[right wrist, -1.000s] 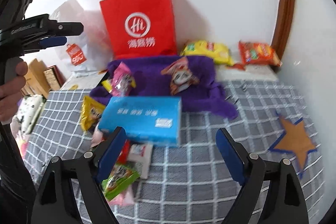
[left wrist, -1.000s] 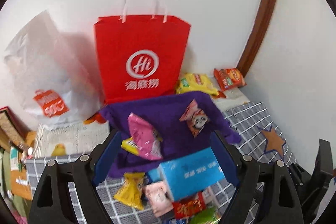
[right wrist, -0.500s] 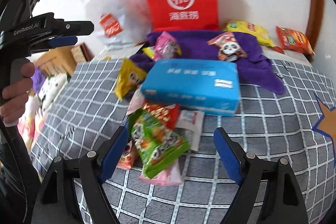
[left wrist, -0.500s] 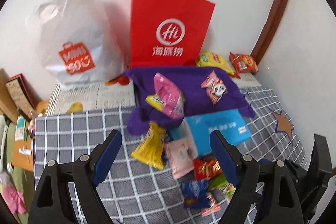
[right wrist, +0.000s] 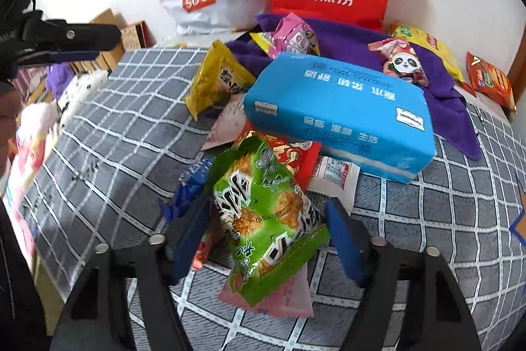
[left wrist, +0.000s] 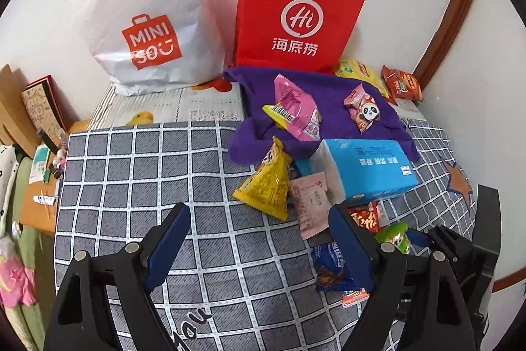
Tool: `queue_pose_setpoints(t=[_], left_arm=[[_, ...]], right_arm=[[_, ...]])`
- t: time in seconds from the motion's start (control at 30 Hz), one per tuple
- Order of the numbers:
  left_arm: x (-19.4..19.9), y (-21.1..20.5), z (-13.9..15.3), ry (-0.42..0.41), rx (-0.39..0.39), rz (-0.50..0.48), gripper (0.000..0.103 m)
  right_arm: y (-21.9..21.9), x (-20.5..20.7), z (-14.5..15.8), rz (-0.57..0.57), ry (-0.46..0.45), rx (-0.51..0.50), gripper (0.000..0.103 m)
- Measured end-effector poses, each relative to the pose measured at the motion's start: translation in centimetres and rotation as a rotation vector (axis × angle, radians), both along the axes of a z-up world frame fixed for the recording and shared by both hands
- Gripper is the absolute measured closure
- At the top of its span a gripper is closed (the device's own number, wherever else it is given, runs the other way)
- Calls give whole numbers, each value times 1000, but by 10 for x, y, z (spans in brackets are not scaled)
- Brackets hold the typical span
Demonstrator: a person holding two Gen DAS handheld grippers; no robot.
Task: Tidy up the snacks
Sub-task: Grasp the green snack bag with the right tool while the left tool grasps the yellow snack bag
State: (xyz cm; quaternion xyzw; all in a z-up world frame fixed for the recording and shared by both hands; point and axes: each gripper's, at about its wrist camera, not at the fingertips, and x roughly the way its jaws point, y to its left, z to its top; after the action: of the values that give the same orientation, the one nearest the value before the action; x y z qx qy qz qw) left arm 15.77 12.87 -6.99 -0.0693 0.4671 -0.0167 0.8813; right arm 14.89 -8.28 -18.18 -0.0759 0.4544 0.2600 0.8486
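right gripper (right wrist: 266,229) | now straddles green snack bag (right wrist: 266,213) | was clear

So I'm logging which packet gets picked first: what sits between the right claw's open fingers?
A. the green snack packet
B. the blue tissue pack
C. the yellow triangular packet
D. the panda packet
A: the green snack packet lies between the open fingers of the right claw, not yet clamped.

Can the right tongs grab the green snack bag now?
Probably yes. The right tongs are open with the green snack bag lying between their blue pads, on top of the pile, nothing covering it.
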Motion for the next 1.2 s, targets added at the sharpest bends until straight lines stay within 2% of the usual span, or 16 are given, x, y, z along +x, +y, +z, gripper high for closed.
queue_pose_setpoints(t=[0.07, 0.4, 0.7, 0.87, 1.03, 1.13, 1.2], left_arm=[[1, 1, -3, 6, -2, 2, 18], [13, -9, -26, 53, 51, 3, 18], [44, -22, -53, 85, 95, -20, 18], [63, -23, -69, 89, 103, -3, 19], [78, -24, -83, 89, 96, -9, 19], [84, -27, -88, 84, 98, -16, 20], [88, -28, -90, 74, 100, -21, 26]], right_arm=[[1, 2, -2, 0, -14, -21, 44], [-17, -5, 13, 0, -57, 62, 47], [-68, -7, 31, -121, -119, 102, 47], [-103, 0, 26, -224, -126, 79, 47], [-130, 12, 7, -311, -92, 84, 47], [-136, 19, -4, -320, -48, 104, 47], [-135, 22, -9, -321, -44, 106, 47]])
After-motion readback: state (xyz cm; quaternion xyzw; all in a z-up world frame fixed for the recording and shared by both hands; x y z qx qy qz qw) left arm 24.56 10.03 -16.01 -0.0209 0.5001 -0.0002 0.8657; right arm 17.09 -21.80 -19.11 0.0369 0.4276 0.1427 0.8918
